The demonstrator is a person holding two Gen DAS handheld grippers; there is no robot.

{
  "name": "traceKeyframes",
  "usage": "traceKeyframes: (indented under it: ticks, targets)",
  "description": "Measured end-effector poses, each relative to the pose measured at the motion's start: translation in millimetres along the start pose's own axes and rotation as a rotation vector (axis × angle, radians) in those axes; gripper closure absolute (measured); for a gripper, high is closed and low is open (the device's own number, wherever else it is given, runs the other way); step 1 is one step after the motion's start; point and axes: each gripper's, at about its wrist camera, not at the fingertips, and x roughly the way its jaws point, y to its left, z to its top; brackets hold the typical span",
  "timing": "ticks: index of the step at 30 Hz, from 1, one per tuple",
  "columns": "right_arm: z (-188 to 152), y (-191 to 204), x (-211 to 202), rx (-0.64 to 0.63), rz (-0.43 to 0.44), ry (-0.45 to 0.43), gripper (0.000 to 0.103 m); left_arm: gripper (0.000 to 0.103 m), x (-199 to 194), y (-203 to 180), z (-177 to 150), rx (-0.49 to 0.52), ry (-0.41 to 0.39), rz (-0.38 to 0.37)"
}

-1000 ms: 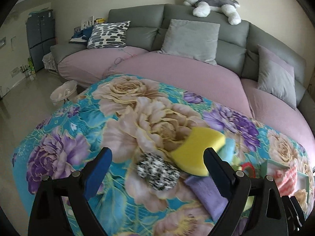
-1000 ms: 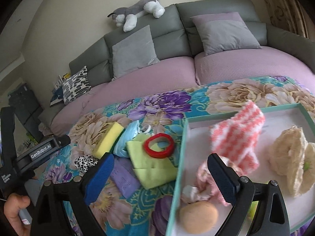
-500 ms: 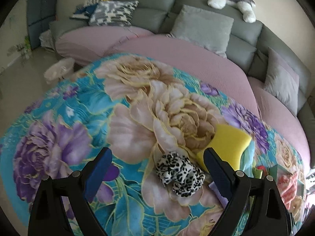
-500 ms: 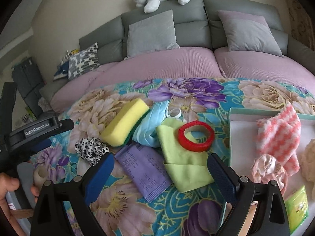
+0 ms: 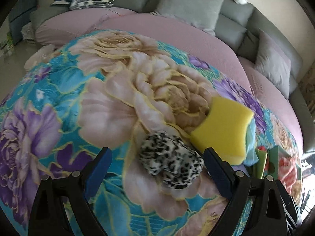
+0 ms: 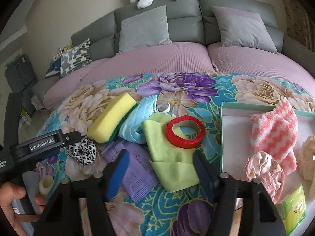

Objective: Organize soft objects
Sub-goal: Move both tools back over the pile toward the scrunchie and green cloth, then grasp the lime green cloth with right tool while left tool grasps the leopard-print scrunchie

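At the right of the right wrist view, a teal-rimmed tray [image 6: 256,106] on the floral-covered table [image 5: 59,82] holds a pink-and-white striped cloth [image 6: 275,133], a pink scrunchie [image 6: 264,169] and a green packet [image 6: 295,212]. In the lower middle of the left wrist view, the leopard-print scrunchie [image 5: 171,163] lies between the spread fingers of the left gripper [image 5: 157,171], nearer the right-hand one, beside a yellow sponge [image 5: 222,129]. The right gripper [image 6: 160,169] is also released, hovering over the green cloth [image 6: 169,153] and purple packet [image 6: 137,171].

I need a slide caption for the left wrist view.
Open left tongs approach a leopard-print scrunchie beside a yellow sponge.
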Motion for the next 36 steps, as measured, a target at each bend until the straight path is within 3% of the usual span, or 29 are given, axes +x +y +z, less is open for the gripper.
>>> traceKeyframes:
  ticks: [3, 6, 17, 27, 34, 36]
  targets:
    - [0, 3, 6, -0.023, -0.008, 0.019, 0.044, 0.009, 6, -1, -2, 0.001, 0.020, -0.009]
    - [-1, 7, 12, -0.038, -0.012, 0.037, 0.057, 0.009, 9, 0, -2, 0.008, 0.023, 0.018]
    - [-4, -4, 30, -0.013, -0.052, 0.092, 0.065, 0.010, 17, -2, -2, 0.021, 0.025, 0.049]
    - [-3, -5, 34, -0.022, -0.061, 0.091, 0.070, 0.025, 16, 0, -1, 0.000, 0.009, 0.041]
    - [-4, -2, 36, -0.030, -0.043, 0.094, 0.085, 0.040, 15, -2, -1, -0.004, 0.013, 0.004]
    - [-3, -4, 35, -0.015, -0.026, 0.088, 0.088, 0.048, 14, -2, -1, -0.008, 0.014, -0.015]
